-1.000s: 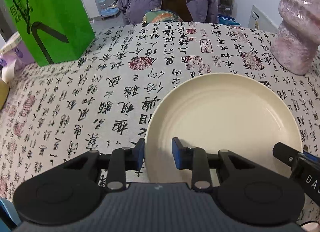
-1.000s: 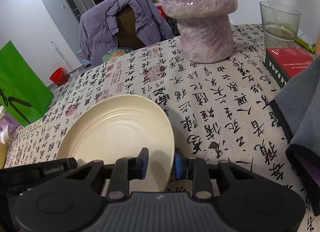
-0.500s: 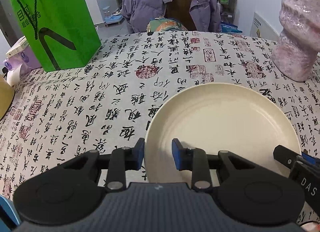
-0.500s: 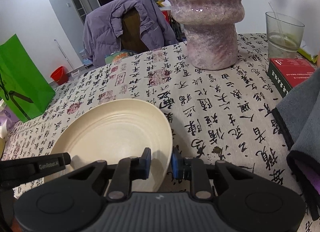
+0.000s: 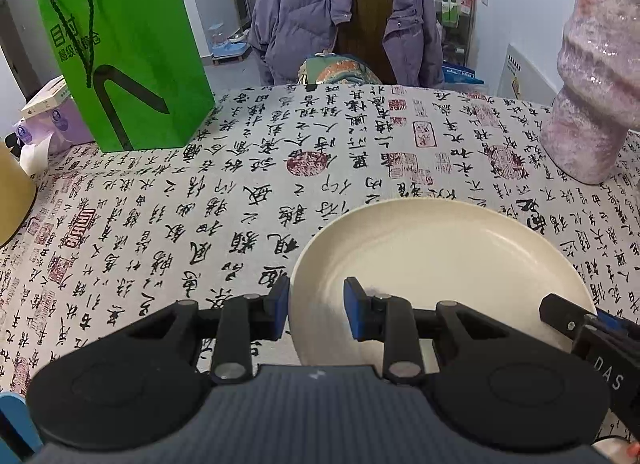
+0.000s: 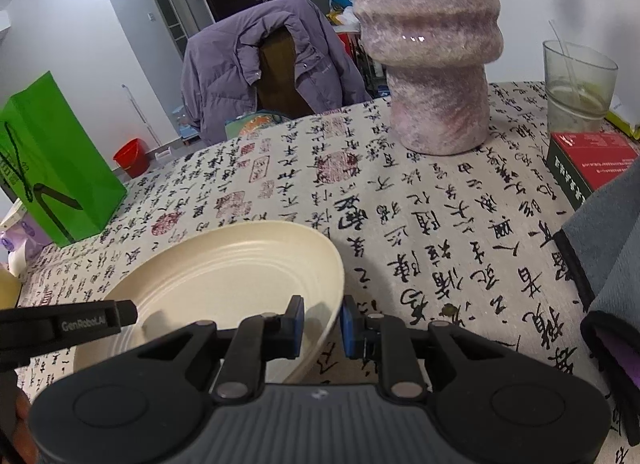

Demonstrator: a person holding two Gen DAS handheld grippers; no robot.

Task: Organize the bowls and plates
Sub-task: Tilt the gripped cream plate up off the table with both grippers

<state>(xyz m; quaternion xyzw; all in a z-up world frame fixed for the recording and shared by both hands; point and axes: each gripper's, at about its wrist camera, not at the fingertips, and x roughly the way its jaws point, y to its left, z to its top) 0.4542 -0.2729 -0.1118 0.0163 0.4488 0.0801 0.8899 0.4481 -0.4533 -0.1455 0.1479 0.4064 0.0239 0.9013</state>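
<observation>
Left wrist view: cream plate (image 5: 432,264) at 4 o'clock, lifted off the calligraphy tablecloth (image 5: 200,223), stacking undone, left gripper (image 5: 316,306) pinching its near-left rim; right wrist view: same plate at 7 o'clock, right gripper (image 6: 322,324), jaws just closing, clamping its right rim.

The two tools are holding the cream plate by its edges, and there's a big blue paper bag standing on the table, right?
Almost. The paper bag is green, not blue; the left wrist view shows it standing at the far left of the table. The rest holds: the left tool and the right tool each grip an edge of the cream plate.
</observation>
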